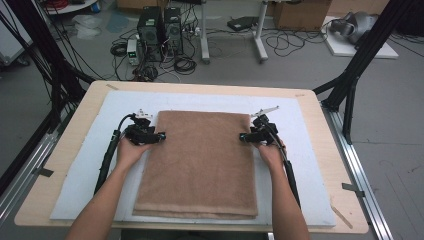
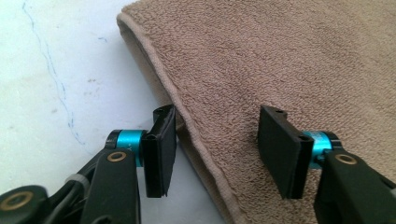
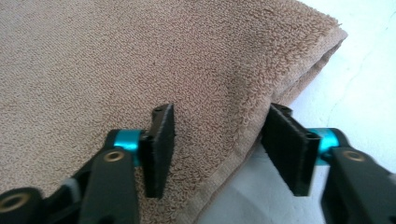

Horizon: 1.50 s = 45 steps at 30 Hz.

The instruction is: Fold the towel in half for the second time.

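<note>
I have both bare forearms reaching forward, each hand wrapped around its black two-jaw tool. My left gripper [image 1: 161, 136] and right gripper [image 1: 242, 136] point inward at each other, jaws parted about halfway.

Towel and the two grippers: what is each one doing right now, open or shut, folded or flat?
Towel: folded, lying flat on the white mat, not lifted.
White mat: spread flat on the table, under the towel.
Left gripper: open, jaws straddling the towel's left edge, one on the mat side and one over the cloth, not pinching yet.
Right gripper: open, jaws straddling the towel's right edge, not pinching yet.
</note>
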Motion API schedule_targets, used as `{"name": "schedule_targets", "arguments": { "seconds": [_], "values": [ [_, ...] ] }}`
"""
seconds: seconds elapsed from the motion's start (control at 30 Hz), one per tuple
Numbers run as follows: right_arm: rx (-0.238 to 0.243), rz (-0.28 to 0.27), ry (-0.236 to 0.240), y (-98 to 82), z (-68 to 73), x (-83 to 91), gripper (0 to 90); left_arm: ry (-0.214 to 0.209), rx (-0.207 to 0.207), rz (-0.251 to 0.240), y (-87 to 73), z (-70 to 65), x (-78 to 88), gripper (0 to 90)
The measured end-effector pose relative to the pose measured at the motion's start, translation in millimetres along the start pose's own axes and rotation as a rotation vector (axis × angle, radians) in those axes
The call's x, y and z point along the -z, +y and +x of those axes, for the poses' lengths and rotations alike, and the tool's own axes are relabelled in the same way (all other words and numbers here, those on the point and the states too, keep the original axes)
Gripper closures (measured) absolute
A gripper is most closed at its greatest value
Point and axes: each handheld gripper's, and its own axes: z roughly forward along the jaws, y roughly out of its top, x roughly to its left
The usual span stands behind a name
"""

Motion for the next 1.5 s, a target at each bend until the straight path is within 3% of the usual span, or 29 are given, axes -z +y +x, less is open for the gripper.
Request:
{"name": "schedule_targets", "arguments": {
  "seconds": [0.23,0.33,0.5,0.63,0.9,0.97,1.1,1.23,1.33,1.43,1.5],
  "values": [
    [-0.013,-0.008,0.108,0.3,-1.1,-0.4,76.6,-0.038,0.034,0.001,0.7,3.5,1.0,64.3],
    [-0.014,-0.012,0.133,0.2,-2.9,0.9,79.4,-0.057,0.023,0.005,1.2,1.7,1.7,74.2],
    [0.001,-0.021,0.146,2.7,-2.5,8.3,80.6,-0.067,0.038,-0.01,2.9,4.6,7.9,78.6],
    [0.007,-0.085,0.168,7.9,-1.9,22.3,80.8,-0.06,0.037,-0.061,8.6,2.2,18.7,79.4],
    [0.094,-0.172,0.176,27.3,15.5,59.4,80.8,-0.069,0.004,-0.152,14.6,4.1,55.7,80.0],
    [0.113,-0.173,0.188,27.4,21.3,66.0,80.8,-0.068,-0.007,-0.177,13.3,1.4,64.9,80.0],
    [0.158,-0.147,0.203,18.0,32.2,72.7,80.6,-0.079,-0.051,-0.17,1.4,-9.2,74.6,80.0],
    [0.133,-0.096,0.246,-1.5,34.4,69.3,80.4,-0.109,-0.074,-0.162,-18.6,-18.2,81.7,80.0],
    [0.162,-0.074,0.264,-16.4,42.3,71.4,80.2,-0.132,-0.091,-0.163,-33.6,-24.3,89.9,79.8],
    [0.175,-0.078,0.281,-29.7,51.9,77.4,80.3,-0.161,-0.118,-0.144,-49.1,-30.5,98.4,79.7],
    [0.176,-0.091,0.298,-39.6,57.1,80.7,80.3,-0.184,-0.107,-0.139,-61.7,-32.9,103.1,79.5]
  ]
}}
